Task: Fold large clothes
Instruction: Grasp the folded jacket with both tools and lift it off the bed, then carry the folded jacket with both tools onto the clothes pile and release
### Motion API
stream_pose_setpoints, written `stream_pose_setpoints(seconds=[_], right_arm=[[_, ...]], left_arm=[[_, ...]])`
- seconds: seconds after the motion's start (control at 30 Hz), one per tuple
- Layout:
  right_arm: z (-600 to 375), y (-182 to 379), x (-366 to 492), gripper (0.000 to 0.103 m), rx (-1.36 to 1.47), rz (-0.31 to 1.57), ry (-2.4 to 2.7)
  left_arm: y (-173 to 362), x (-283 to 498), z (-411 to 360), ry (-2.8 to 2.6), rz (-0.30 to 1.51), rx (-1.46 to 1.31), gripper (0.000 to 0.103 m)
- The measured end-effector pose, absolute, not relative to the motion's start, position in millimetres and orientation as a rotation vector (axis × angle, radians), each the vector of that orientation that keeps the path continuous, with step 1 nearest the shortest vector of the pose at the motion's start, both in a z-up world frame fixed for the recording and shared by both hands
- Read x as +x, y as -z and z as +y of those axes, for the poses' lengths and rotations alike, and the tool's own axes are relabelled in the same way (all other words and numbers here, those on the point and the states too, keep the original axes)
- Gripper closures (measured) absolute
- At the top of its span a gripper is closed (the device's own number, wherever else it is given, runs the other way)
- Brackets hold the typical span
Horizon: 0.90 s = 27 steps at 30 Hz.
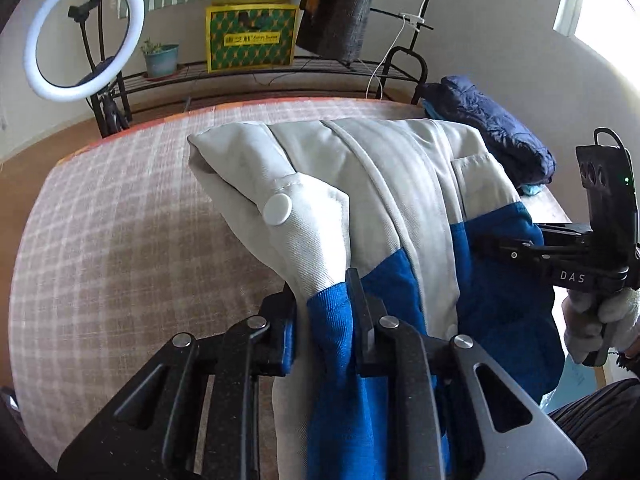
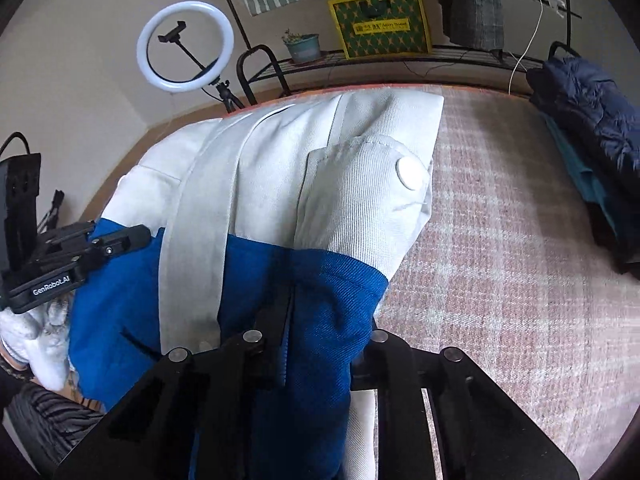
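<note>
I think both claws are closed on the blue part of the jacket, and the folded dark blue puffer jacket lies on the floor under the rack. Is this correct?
Not quite. The dark blue puffer jacket lies on the checked table cover, at its far edge, not on the floor; the left wrist view shows it. The rest holds: the left claw and right claw are both closed on the blue part of the jacket.

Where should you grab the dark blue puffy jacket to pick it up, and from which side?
Best guess: pinch the puffy jacket at its top folds, coming down from above. It lies crumpled in a heap at the far edge of the checked cloth, on other folded clothes, so no hem or sleeve shows clearly. Both grippers are busy now, shut on the white and blue coat.
</note>
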State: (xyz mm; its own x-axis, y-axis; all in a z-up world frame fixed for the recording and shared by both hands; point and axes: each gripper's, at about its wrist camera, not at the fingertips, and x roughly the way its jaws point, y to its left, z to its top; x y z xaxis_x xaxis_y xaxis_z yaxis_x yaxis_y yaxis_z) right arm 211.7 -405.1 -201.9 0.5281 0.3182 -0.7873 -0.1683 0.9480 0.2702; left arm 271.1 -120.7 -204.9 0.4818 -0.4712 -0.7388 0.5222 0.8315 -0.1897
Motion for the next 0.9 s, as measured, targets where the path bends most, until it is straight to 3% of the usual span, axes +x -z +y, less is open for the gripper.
stream_pose_setpoints(seconds=[0.43, 0.9], right_arm=[[-441.5, 145.9, 189.0, 0.088, 0.110, 0.854, -0.246], [-596.2, 32.3, 192.4, 0.088, 0.036, 0.687, -0.042]], left_arm=[[162.1, 258.4, -176.8, 0.680, 0.787, 0.097, 0.085], [62.5, 283.6, -363.6, 0.892, 0.619, 0.063, 0.085]])
